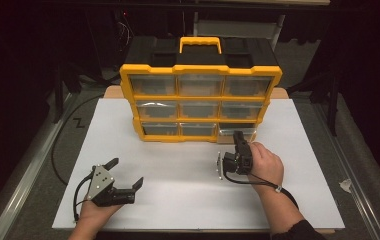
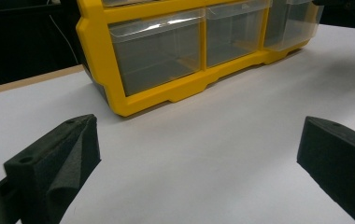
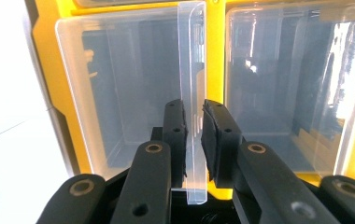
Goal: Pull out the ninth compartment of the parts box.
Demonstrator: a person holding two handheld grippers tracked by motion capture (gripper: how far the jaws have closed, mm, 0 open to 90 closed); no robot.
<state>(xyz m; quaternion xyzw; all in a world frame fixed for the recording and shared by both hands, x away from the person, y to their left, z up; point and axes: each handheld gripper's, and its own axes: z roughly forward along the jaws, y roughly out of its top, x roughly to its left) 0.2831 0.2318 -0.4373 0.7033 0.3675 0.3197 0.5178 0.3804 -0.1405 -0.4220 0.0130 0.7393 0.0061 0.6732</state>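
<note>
A yellow and black organizer (image 1: 200,70) with three rows of clear drawers stands at the back of the white tabletop (image 1: 178,195). Its bottom right drawer (image 1: 237,132) sticks out a little from the frame. My right gripper (image 1: 239,139), turned on its side, is shut on that drawer's clear handle lip (image 3: 192,70), which runs between the two black pads. My left gripper (image 1: 127,171) rests low near the front left of the table, open with nothing between its fingers. Ahead of the left gripper (image 2: 199,149), the organizer's bottom row (image 2: 157,51) is visible.
The organizer has a yellow carry handle (image 1: 200,45) on top. Wooden table edge (image 1: 110,91) shows behind the white sheet. Dark floor and metal rails (image 1: 25,165) flank the table. Each gripper trails a black cable (image 1: 80,192).
</note>
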